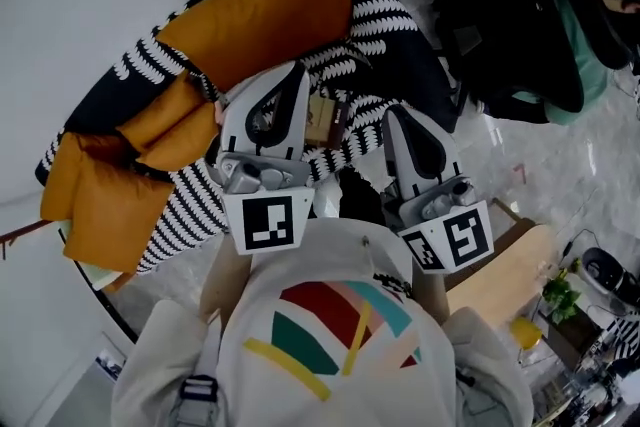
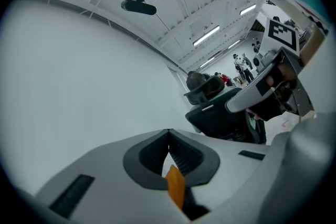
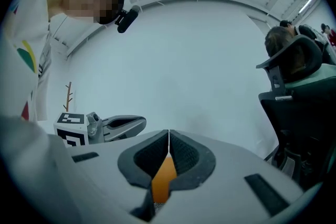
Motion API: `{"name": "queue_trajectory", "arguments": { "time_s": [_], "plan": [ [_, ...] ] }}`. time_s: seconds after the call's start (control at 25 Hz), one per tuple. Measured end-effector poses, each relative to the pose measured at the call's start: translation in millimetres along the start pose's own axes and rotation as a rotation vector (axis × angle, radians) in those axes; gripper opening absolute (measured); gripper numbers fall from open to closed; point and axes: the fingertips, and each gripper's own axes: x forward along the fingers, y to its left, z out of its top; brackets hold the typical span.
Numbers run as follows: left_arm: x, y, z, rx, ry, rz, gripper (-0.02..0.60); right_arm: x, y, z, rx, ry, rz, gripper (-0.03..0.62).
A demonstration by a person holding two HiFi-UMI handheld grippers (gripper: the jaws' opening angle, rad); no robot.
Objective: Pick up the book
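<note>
Evidently the reach had not yet been made. The left gripper [image 1: 297, 72] and the right gripper [image 1: 397, 114] were held level in front of the chest, and each pair of jaws was seen pressed together with nothing between them. A small brown object, judged to be the book [image 1: 324, 119], lay on the striped blanket [image 1: 375, 15] of the sofa [image 1: 95, 105]. In the head view it showed between the two grippers, its left edge hidden behind the left one.

For a good pick, one gripper's jaws would have to be opened before the approach and tipped down toward the book, since both gripper views showed only wall and ceiling. A free edge would best be taken, with one jaw slid under the cover. The blanket was judged soft, so care would be needed that no fold was pinched along with the book.

Counted: two grippers and one book. One striped blanket and at least three orange cushions [image 1: 165, 120] were made out. One office chair [image 1: 500, 35] stood at the far right, with one person [image 1: 590, 5] seated in it.
</note>
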Motion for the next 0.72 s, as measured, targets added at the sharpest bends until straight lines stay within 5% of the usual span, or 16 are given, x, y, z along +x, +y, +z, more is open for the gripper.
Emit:
{"name": "queue_trajectory", "arguments": {
  "time_s": [0.28, 0.56, 0.72],
  "plan": [
    [51.0, -3.3, 0.7, 0.025, 0.019, 0.013, 0.006, 17.8, -57.2, 5.3, 0.046, 0.007, 0.011, 0.015],
    [77.1, -23.7, -42.9, 0.011, 0.117, -0.024, 0.006, 23.8, -81.2, -36.5, 0.233, 0.065, 0.132, 0.022],
    [94.5, -49.1, -89.9, 0.006, 0.145, -0.048, 0.006, 34.8, -110.8, -97.7, 0.308, 0.166, 0.138, 0.221]
  ]
}}
